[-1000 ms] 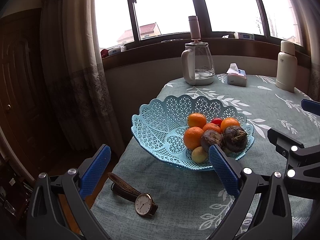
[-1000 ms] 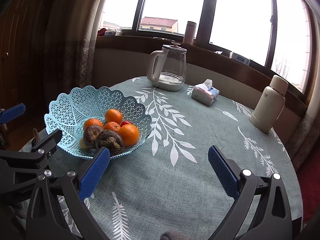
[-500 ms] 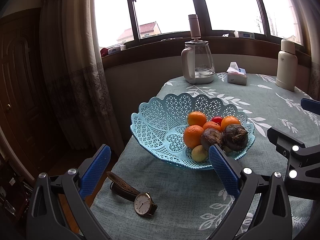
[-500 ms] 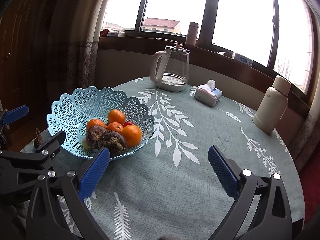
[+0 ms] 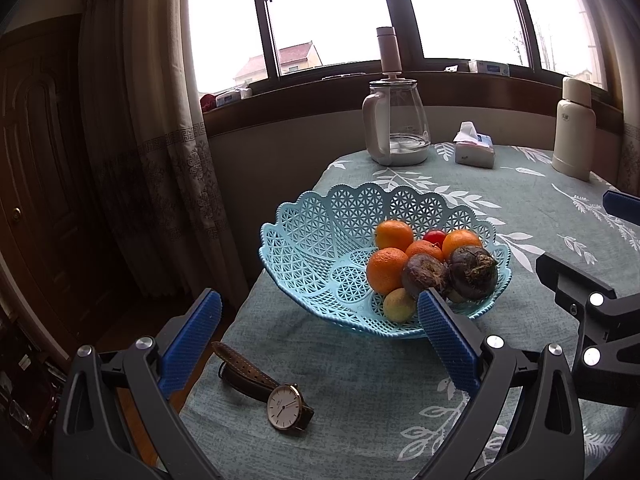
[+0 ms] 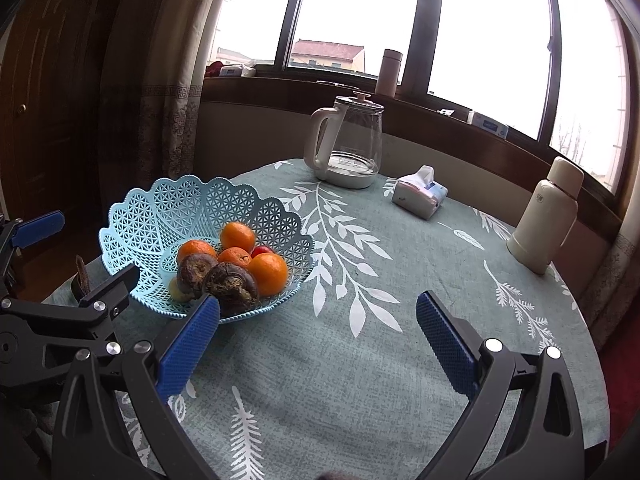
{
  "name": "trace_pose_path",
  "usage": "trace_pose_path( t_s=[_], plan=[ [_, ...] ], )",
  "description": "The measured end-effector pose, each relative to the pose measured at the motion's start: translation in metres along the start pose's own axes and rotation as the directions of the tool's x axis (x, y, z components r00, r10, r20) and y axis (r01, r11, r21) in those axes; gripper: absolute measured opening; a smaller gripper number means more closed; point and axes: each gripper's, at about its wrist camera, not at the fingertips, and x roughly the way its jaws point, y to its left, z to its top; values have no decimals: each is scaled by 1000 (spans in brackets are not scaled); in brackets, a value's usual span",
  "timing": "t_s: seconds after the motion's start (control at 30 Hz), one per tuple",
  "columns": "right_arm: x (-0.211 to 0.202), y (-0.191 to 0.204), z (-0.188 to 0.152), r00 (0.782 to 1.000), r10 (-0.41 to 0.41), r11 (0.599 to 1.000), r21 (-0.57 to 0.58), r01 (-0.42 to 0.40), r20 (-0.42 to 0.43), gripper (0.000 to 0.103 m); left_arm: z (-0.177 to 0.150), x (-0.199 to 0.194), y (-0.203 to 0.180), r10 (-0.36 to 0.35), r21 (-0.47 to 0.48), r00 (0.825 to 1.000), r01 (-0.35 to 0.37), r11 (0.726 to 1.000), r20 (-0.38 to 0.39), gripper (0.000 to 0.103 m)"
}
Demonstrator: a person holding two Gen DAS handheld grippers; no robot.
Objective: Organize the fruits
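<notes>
Fruit: four oranges (image 5: 387, 270), one small red fruit (image 5: 434, 237), one pale yellow fruit (image 5: 398, 305) and two dark, rough brown fruits (image 5: 473, 267), all heaped in the 4 o'clock part of a light blue lattice basket (image 5: 320, 248) on a round table (image 6: 360, 360) with a leaf-print cloth. Wristwatch (image 5: 280, 396): lying flat at 7 o'clock from the basket, near the table edge. Glass kettle (image 6: 348, 144), tissue pack (image 6: 420, 192) and cream flask (image 6: 544, 216): standing along the far side, by the window. Left gripper (image 5: 316, 344): fingers wide apart, holding nothing, above the watch and basket rim. Right gripper (image 6: 316, 340): fingers wide apart, holding nothing, over bare cloth at 4 o'clock from the basket.
</notes>
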Motion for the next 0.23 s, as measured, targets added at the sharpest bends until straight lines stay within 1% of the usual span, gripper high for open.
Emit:
trace_pose_path(
  t_s=[0.1, 0.23],
  plan=[
    [3, -4, 0, 1000, 12, 1000, 24, -11, -22, 98, 0, -1, -1, -1, 4, 1000, 1, 1000, 1, 100],
    [4, -6, -1, 1000, 12, 999, 32, -11, -28, 98, 0, 0, -1, -1, 4, 1000, 1, 1000, -1, 100]
  ],
)
